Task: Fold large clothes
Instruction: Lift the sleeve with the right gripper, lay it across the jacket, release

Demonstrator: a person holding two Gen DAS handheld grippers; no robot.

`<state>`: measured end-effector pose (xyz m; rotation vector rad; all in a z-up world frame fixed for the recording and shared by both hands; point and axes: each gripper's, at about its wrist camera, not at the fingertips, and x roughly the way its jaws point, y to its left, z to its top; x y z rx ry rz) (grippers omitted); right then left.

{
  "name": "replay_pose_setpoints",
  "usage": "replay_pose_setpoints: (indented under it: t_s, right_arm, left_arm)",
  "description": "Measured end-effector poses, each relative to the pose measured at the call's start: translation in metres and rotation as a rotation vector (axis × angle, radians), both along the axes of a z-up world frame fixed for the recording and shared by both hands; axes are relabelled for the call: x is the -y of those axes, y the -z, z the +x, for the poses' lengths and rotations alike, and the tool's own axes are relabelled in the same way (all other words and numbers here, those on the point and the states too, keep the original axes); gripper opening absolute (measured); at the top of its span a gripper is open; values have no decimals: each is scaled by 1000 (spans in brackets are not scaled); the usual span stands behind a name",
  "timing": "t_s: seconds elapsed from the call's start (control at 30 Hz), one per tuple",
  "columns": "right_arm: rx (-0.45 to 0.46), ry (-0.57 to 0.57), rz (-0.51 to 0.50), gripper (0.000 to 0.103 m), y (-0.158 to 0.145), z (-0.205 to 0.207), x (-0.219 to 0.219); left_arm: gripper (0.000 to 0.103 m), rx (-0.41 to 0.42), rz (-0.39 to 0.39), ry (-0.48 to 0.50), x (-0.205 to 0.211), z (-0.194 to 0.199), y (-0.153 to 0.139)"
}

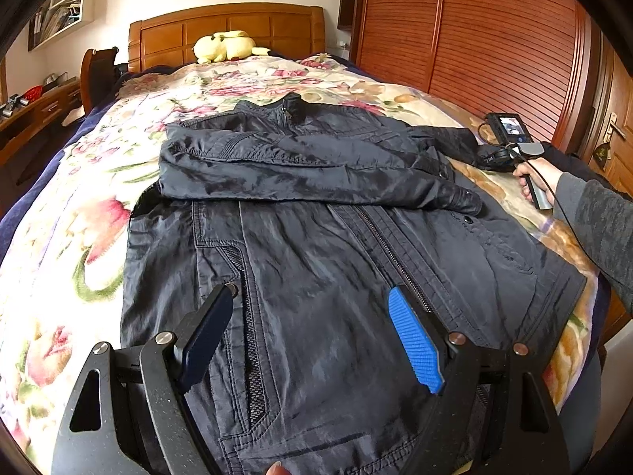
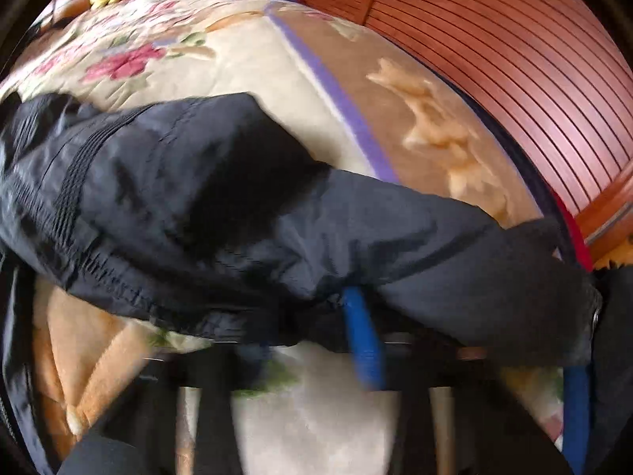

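A dark navy jacket lies front-up on the floral bedspread, zipper shut, one sleeve folded across the chest. My left gripper hovers open over the jacket's lower front, its blue-padded fingers wide apart. My right gripper is at the jacket's right side by the other sleeve. In the right wrist view the gripper is shut on that sleeve, which drapes across the fingers above the bed. That view is blurred.
A yellow plush toy sits by the wooden headboard. A slatted wooden wardrobe stands close along the bed's right side. A desk and chair stand to the left. My right forearm reaches over the bed's right edge.
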<state>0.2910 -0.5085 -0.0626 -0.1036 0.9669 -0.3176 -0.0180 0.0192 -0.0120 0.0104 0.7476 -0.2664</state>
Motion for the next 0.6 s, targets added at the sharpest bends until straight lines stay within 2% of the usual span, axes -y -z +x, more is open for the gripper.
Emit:
replay_pose_setpoints:
  t_s: [0.07,0.13,0.23,0.43,0.6]
  right_arm:
    - [7,-38,-14,7,-3,-1,-11]
    - [44,-101,34,3,-9,-4,-16]
    - [87,-163,27,3,-26,-10,-38]
    - [257,-250,50,2,-103,-46,-78]
    - [369,-393,31,2,-159,-74,-140]
  left_arm:
    - [82,1,-3,0,0,0,0]
    - [82,1,-3,1,1,1,0]
    - [82,5,-6,4,1,0,-2]
    - [82,14,-12,4,-1,-3,-5]
    - [82,21,-34,2,-6,-5,-9]
